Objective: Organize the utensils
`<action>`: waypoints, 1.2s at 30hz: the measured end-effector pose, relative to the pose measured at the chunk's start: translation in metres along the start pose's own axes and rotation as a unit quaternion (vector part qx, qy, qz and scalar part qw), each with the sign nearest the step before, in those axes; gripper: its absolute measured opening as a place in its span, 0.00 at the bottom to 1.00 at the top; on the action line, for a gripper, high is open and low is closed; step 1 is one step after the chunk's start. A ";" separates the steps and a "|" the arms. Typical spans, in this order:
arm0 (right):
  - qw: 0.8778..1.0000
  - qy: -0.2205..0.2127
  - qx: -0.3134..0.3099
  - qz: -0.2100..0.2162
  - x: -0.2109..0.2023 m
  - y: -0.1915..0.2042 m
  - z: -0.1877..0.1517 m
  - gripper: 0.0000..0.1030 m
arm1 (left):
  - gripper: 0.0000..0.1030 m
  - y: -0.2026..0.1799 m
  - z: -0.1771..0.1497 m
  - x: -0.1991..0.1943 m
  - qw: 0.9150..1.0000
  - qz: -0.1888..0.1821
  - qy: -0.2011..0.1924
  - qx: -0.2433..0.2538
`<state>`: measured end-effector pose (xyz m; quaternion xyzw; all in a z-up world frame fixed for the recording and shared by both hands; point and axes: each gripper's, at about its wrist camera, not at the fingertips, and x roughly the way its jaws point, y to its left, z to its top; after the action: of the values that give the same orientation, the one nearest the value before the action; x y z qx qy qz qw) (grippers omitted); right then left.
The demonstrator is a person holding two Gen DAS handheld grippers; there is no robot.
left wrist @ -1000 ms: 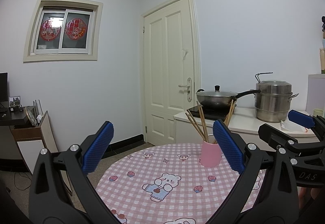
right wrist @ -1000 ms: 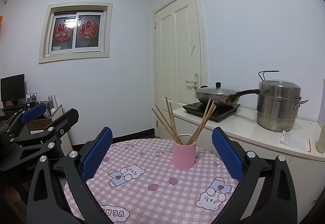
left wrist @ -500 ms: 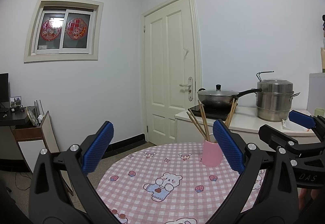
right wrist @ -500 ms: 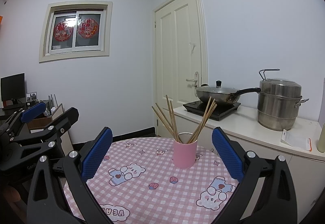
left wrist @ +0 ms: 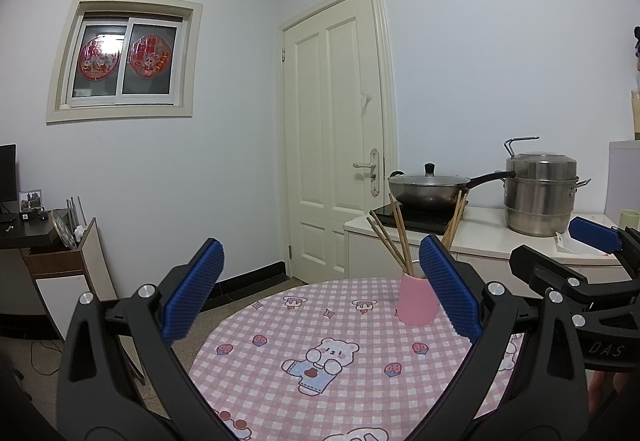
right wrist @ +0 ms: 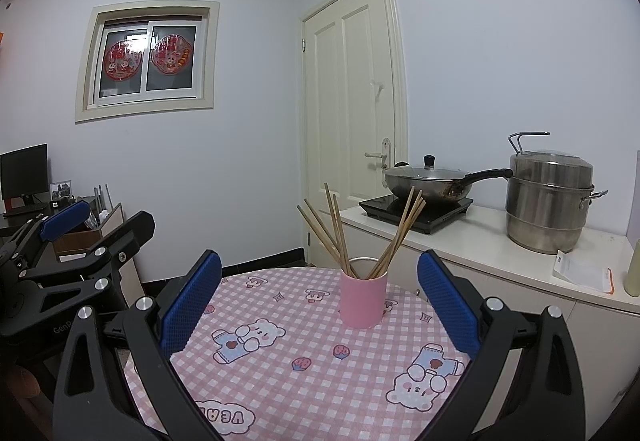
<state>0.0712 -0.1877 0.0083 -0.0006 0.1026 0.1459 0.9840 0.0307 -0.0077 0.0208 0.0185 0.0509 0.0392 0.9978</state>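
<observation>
A pink cup [right wrist: 363, 300] stands upright on the far part of a round table with a pink checked cloth [right wrist: 304, 381]. Several wooden chopsticks [right wrist: 340, 233] lean outward in it. My right gripper [right wrist: 320, 307] is open, held short of the cup with nothing between its fingers. My left gripper [left wrist: 320, 295] is open too and empty; the cup [left wrist: 416, 301] sits partly behind its right finger [left wrist: 448, 291]. Each view shows the other gripper at its edge: the right gripper [left wrist: 592, 237] and the left gripper [right wrist: 66, 219].
Behind the table a white counter [right wrist: 520, 241] carries an induction hob with a lidded wok [right wrist: 430, 183], a steel steamer pot [right wrist: 546, 201] and a paper packet [right wrist: 580, 273]. A closed door [right wrist: 356, 129] is behind; a desk with a monitor [right wrist: 24, 177] stands at left.
Both grippers have drifted slightly; the cup sits a little further right in the left wrist view. Both stay open and empty.
</observation>
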 end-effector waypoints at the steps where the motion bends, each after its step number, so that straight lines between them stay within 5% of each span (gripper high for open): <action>1: 1.000 0.000 0.000 0.000 0.000 0.000 0.000 0.92 | 0.94 -0.001 0.000 0.000 1.000 0.000 0.000 0.000; 21: 1.000 0.024 0.008 -0.003 0.014 -0.003 -0.009 0.92 | 0.94 -0.009 -0.012 0.017 0.999 0.005 0.032 0.007; 36: 0.994 0.106 0.006 -0.010 0.061 -0.009 -0.034 0.92 | 0.94 -0.013 -0.048 0.072 0.988 0.002 0.154 0.017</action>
<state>0.1242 -0.1794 -0.0381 -0.0117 0.2074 0.1344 0.9689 0.0986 -0.0129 -0.0352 0.0294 0.2049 0.0424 0.9774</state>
